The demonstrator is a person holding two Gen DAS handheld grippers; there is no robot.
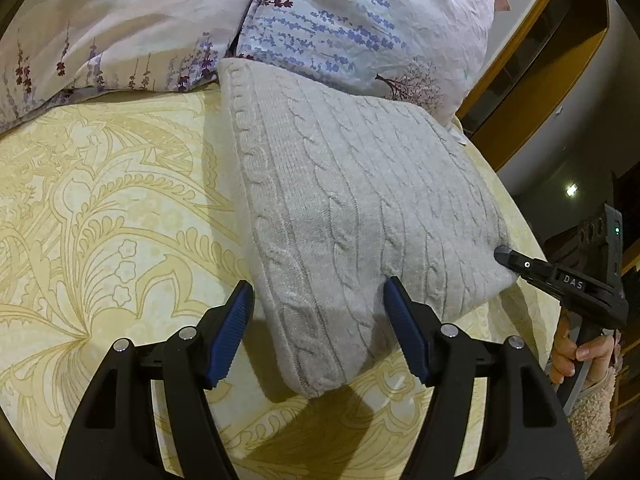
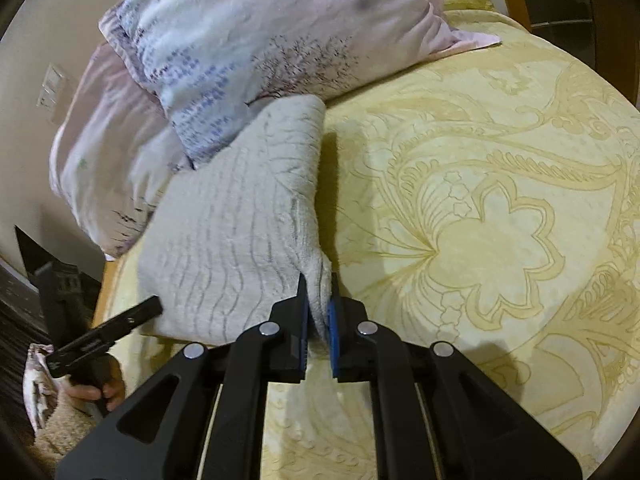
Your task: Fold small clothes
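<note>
Right hand-held gripper (image 2: 319, 304) pinches the grey knit (image 1: 352, 184) corner; left hand-held gripper (image 1: 319, 304) gapes around its edge

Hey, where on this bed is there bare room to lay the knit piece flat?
Bare yellow bedspread spreads wide beside the grey knit, on its side away from the pillows. More lies below its near edge. It is crowded at the far end, where the knit butts against the pillows.

A cream bedspread (image 1: 100, 200) with a pale gold floral pattern covers the bed. Two pillows (image 1: 340, 20) printed with purple flowers lie at its head, beside a wooden frame (image 1: 532, 60).
</note>
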